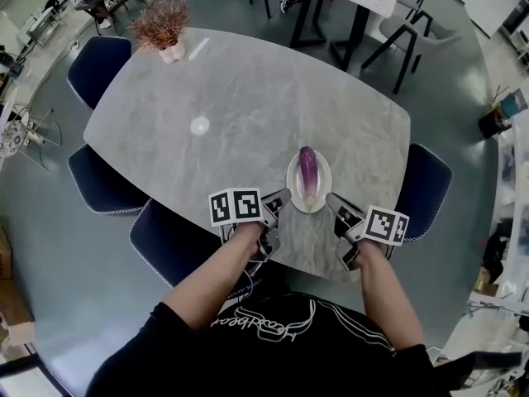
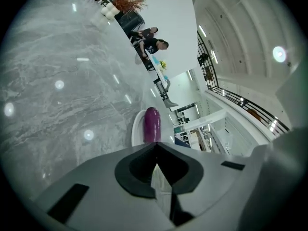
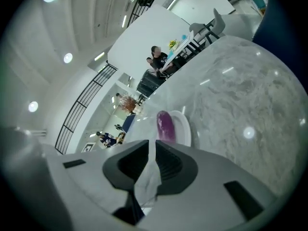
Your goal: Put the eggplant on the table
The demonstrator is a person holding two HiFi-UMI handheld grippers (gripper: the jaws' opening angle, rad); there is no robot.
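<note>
A purple eggplant (image 1: 307, 172) lies lengthwise on a small white plate (image 1: 291, 180) near the front edge of the grey marble table (image 1: 248, 98). My left gripper (image 1: 281, 198) hovers just left of the plate, its jaws shut with nothing in them. My right gripper (image 1: 332, 201) sits just right of the plate, its jaws closed to a thin slit and empty. In the left gripper view the eggplant (image 2: 152, 124) shows just beyond the left gripper (image 2: 155, 146). In the right gripper view the eggplant (image 3: 166, 125) on its plate (image 3: 183, 126) lies just past the right gripper (image 3: 150, 142).
A potted dried plant (image 1: 163, 27) stands at the table's far left end. Dark blue chairs ring the table at far left (image 1: 99, 64), left (image 1: 103, 180), front left (image 1: 169, 242) and right (image 1: 426, 184). People sit at another table in the background.
</note>
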